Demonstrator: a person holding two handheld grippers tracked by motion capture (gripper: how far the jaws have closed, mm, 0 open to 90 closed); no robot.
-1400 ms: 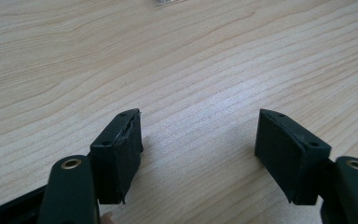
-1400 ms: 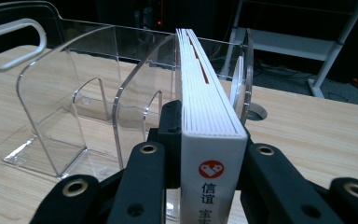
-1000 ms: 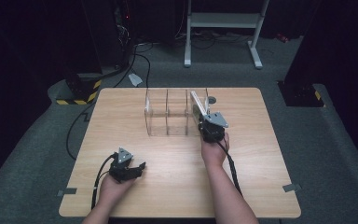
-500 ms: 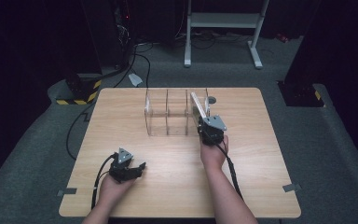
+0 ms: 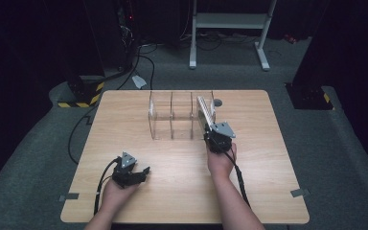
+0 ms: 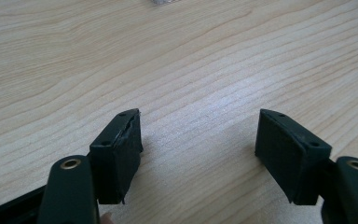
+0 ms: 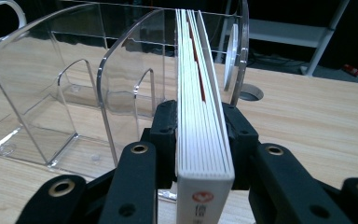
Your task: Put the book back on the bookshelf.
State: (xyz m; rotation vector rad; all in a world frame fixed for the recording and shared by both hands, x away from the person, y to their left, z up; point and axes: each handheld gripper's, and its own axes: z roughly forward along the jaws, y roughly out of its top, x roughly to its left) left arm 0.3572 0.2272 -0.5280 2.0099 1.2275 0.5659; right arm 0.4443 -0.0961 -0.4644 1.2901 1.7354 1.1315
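in the high view a wooden table [image 5: 139, 115] carries a clear acrylic file rack [image 5: 172, 115] with upright dividers near its far middle. the right gripper [image 5: 211, 133] sits at the rack's right end, gripping a white book [image 5: 205, 111] that leans in the rightmost compartment, its near end towards the person. the left gripper [image 5: 141, 173] rests low over the near left part of the table, well apart from the rack, its cable looping back by the forearm.

in the left gripper view the left gripper [image 6: 198, 140] has its two black jaws standing wide apart with bare wood grain between them.

in the right gripper view the right gripper [image 7: 200, 135] is clamped on the book [image 7: 200, 126], one pad on each cover, page edges facing up and a red logo on the near end. its jaws have just been opening slightly, yet the pads look as if they touch the covers. the book stands between two curved dividers of the rack [image 7: 42, 102], in the compartment farthest right.
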